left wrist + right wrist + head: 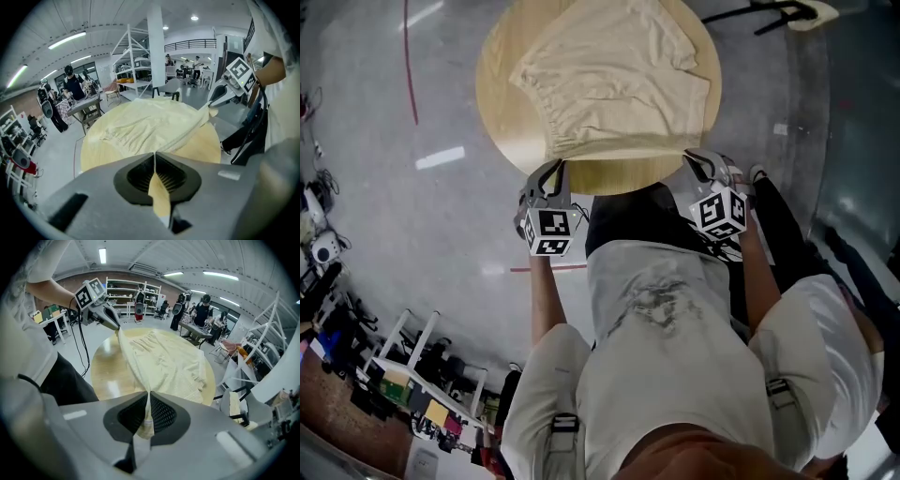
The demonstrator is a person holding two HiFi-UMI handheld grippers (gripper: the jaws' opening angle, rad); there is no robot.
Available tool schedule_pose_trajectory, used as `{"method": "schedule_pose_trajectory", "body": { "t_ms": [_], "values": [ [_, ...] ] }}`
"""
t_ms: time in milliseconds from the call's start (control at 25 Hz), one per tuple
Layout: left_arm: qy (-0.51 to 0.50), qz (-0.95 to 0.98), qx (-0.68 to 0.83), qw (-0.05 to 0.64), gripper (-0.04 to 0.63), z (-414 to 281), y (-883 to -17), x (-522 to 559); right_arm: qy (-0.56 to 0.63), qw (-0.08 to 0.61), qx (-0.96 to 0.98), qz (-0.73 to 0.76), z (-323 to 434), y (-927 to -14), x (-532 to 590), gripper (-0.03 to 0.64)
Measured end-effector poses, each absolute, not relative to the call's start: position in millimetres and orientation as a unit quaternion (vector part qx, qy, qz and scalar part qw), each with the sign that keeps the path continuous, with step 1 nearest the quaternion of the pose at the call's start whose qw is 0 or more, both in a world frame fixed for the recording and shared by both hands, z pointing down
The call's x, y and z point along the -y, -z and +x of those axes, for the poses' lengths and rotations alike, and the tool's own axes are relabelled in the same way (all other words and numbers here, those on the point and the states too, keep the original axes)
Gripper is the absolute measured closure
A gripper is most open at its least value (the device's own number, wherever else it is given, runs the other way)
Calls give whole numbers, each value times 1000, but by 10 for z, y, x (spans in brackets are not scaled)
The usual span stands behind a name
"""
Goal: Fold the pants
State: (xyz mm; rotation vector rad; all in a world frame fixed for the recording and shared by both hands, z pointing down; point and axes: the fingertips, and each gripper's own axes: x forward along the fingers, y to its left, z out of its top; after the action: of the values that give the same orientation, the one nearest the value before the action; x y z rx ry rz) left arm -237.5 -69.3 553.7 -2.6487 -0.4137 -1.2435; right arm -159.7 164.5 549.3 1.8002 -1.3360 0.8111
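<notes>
Head view, L gripper (555,171), R gripper (699,159) clamped on pants (609,75) near edge, at table (500,61) rim, open floor (394,206)

Large open robotics lab or workshop hall.
- Polished grey floor (441,216) marked with a red tape line (410,66).
- High ceiling with strip lights (66,40), a white pillar (155,42) and a railed mezzanine (190,45).
- White metal racks (133,61), with more shelving (129,294) along a reddish wall.
- People stand at a work table (84,107).
- Equipment rack (412,361) and loose gear and cables (319,244) at the floor's edge.
- Hand-held left gripper (551,171) and right gripper (701,159) carry marker cubes, both clamped on pants (609,75).
</notes>
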Motion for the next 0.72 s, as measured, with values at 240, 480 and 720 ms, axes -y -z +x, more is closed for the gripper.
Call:
{"method": "schedule_pose_trajectory", "body": {
  "t_ms": [240,480,720],
  "values": [
    [417,-894,144,72,575,-2223,-5507,699,-314,382,507,706,-1215,-5496,-1578,600],
    [413,-898,144,53,575,-2088,-5495,676,-311,398,499,704,-906,-5486,-1522,600],
    [407,-902,139,41,575,-1980,-5442,777,-300,411,496,704,-709,-5424,-1381,600]
  ]
}}
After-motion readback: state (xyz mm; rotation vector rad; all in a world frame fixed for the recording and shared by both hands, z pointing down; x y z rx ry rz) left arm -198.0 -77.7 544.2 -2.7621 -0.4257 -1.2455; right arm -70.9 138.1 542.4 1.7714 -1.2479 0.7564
